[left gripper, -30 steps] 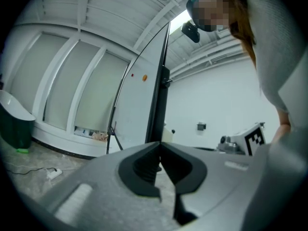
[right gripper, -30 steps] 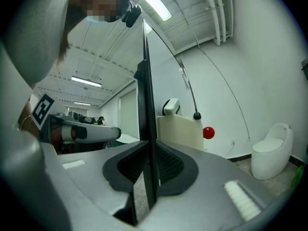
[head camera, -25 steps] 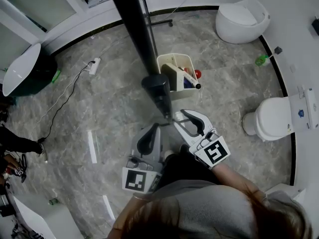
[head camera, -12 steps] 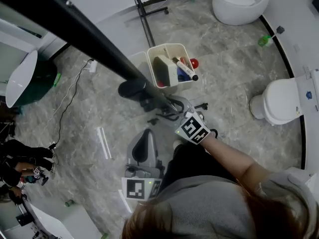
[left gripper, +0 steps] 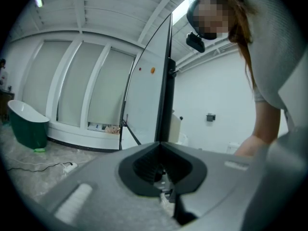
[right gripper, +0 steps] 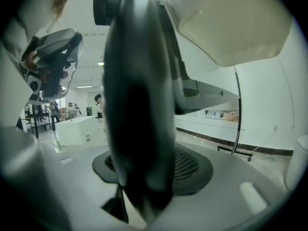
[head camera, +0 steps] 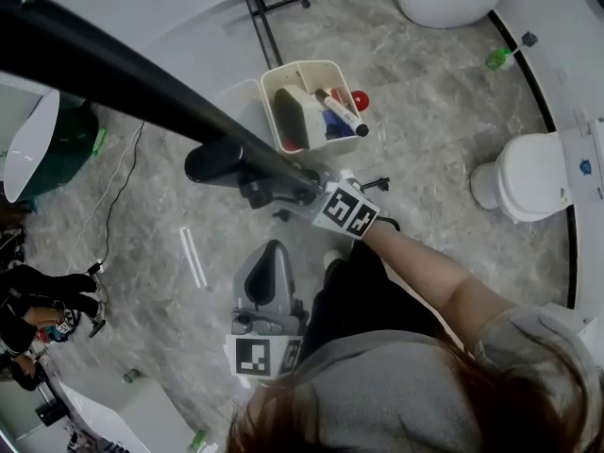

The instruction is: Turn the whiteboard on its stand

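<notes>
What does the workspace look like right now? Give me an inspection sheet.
Surface: grey marble floor; no table.
Job's things: dark whiteboard frame slants across the head view; stand foot behind it.
Clutter: cream bin holding an eraser and a marker; white strip on the floor.
Grippers: right gripper closing round the whiteboard frame, firm contact not confirmed; left gripper shut, empty.
Cables: cable trailing on the floor at left.
Surroundings: toilet, green bathtub, a person at the left edge.
</notes>
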The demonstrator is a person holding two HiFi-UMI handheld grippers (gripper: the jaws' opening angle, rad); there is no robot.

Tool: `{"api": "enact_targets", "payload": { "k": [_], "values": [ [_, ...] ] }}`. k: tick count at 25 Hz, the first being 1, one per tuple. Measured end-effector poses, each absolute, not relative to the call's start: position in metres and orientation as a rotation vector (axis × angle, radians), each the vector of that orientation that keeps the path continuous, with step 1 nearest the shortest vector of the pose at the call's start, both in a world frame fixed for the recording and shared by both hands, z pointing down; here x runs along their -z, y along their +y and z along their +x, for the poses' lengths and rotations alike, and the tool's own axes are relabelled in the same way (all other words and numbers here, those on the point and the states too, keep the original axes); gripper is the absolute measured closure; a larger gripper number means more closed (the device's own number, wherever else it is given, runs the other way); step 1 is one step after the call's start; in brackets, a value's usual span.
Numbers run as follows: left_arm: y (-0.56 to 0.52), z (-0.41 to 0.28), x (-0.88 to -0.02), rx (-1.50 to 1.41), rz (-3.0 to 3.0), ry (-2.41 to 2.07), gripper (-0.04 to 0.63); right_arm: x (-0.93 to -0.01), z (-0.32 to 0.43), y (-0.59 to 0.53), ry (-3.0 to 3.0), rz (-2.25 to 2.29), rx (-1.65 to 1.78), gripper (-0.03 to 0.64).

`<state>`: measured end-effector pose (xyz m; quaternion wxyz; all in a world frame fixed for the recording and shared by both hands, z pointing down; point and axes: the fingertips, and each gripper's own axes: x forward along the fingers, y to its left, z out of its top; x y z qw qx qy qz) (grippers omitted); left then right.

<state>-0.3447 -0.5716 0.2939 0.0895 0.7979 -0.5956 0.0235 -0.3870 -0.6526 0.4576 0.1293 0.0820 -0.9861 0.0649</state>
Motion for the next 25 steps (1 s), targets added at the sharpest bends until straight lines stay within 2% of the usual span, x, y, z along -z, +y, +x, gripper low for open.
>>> {"api": "enact_targets", "payload": {
  "k": [10,12,13,14,25],
  "values": [
    [-0.569,-0.324,-0.328,-0.092,2.326,-1.706,0.595,-0.457,-0.381,-0.655,-2.868,0.298,-0.234,0.434],
    [-0.568,-0.32,-0.331,-0.089,2.317,-1.708,0.595,-0.458,-0.378,-0.658,-2.852,0.357,-0.252,0.464],
    [-0.567,-0.318,-0.333,-0.089,2.312,-1.709,0.595,-0.457,-0.376,-0.658,-2.847,0.391,-0.249,0.506],
    [-0.567,-0.315,-0.336,-0.091,2.309,-1.712,0.595,-0.457,-0.373,-0.659,-2.845,0.42,-0.241,0.512],
    [-0.571,-0.306,-0.356,-0.127,2.262,-1.739,0.595,-0.454,-0.363,-0.64,-2.853,0.461,-0.207,0.522]
  ]
}}
